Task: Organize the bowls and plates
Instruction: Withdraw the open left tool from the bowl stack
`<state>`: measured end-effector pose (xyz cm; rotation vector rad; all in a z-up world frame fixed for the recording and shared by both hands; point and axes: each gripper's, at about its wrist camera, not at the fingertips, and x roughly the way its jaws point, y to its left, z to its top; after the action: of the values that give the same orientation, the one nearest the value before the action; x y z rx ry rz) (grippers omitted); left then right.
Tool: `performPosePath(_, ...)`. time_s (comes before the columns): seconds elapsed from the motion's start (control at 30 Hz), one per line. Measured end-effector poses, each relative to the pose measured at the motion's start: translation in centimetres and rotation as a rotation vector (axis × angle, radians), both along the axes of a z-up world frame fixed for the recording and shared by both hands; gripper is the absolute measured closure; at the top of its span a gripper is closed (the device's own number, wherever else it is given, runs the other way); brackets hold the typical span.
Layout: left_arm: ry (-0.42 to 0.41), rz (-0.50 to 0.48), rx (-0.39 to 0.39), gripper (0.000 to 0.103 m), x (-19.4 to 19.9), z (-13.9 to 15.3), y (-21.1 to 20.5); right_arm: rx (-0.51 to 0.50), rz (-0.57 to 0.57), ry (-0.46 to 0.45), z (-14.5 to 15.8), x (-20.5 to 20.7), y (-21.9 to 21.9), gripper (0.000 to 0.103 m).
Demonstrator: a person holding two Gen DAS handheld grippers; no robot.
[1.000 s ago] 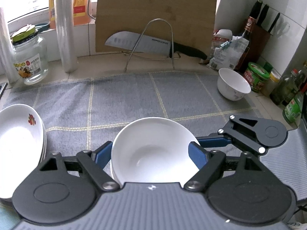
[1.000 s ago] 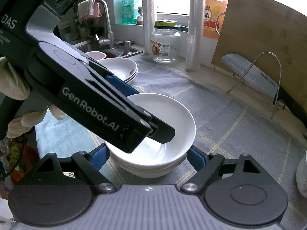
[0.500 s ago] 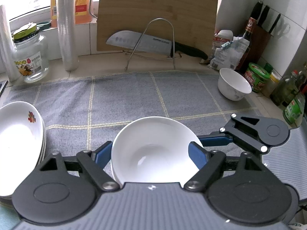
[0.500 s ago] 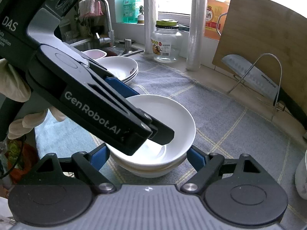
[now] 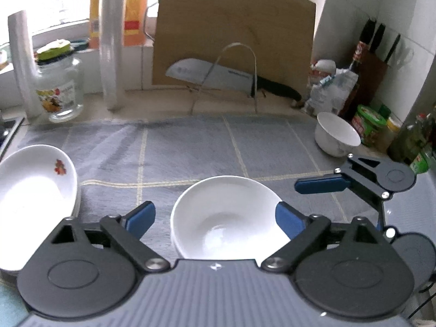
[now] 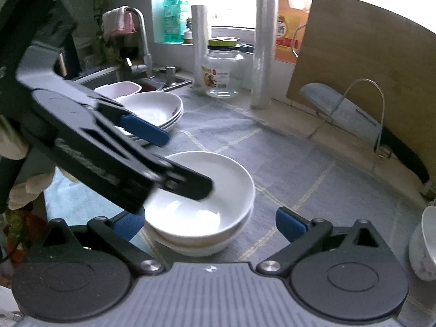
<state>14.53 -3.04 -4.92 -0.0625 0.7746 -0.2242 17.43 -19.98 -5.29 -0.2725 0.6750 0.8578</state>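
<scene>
A stack of white bowls (image 5: 226,218) sits on the grey checked cloth (image 5: 190,147); it also shows in the right wrist view (image 6: 207,212). My left gripper (image 5: 215,218) is open, its blue pads wide on either side of the stack and apart from it. My right gripper (image 6: 209,222) is open just in front of the same stack and shows at the right in the left wrist view (image 5: 321,185). A pile of white plates with a flower print (image 5: 32,188) lies at the left. A single white bowl (image 5: 336,133) stands at the far right.
A glass jar (image 5: 58,92), plastic rolls (image 5: 110,41), a cutting board (image 5: 231,41) with a knife (image 5: 218,75) on a wire rack line the back. Bottles and jars (image 5: 370,122) crowd the right corner. The sink (image 6: 122,81) lies beyond the plates.
My left gripper has opened, its pads moving away from the bowl stack, and it has lifted back slightly. The right gripper has drawn back a little to the right.
</scene>
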Motion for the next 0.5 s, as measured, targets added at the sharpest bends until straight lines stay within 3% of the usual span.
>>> performPosePath(0.17, -0.059, 0.042, -0.001, 0.008, -1.7, 0.5, 0.5, -0.003, -0.02, -0.003, 0.1, -0.3, -0.7, 0.0)
performPosePath(0.5, -0.099, 0.108, -0.005, 0.003, -4.8, 0.5, 0.1, 0.003, -0.082, 0.017, -0.2, -1.0, -3.5, 0.0)
